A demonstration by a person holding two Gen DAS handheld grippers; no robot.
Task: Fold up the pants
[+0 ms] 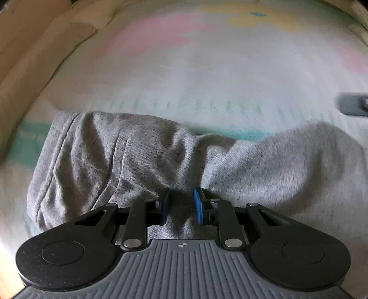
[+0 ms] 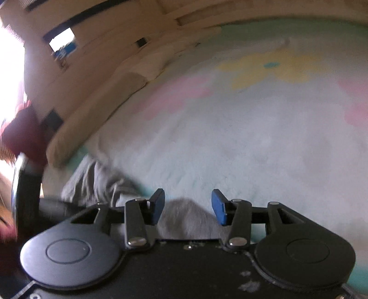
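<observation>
Pinching a bunched fold of the grey sweatpants (image 1: 128, 158), my left gripper (image 1: 181, 204) has its blue pads (image 1: 198, 205) closed on the fabric. The pants lie crumpled on a pastel floral blanket (image 1: 207, 69). My right gripper (image 2: 188, 205) stands parted above a grey hump of cloth, gripping nothing. Both views are motion-blurred. A beige pillow (image 2: 96, 119) lies alongside the blanket's edge.

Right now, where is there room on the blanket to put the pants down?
The blanket is bare beyond the pants, up to the yellow flower. It is crowded near the left tool, where the pants bunch.
</observation>
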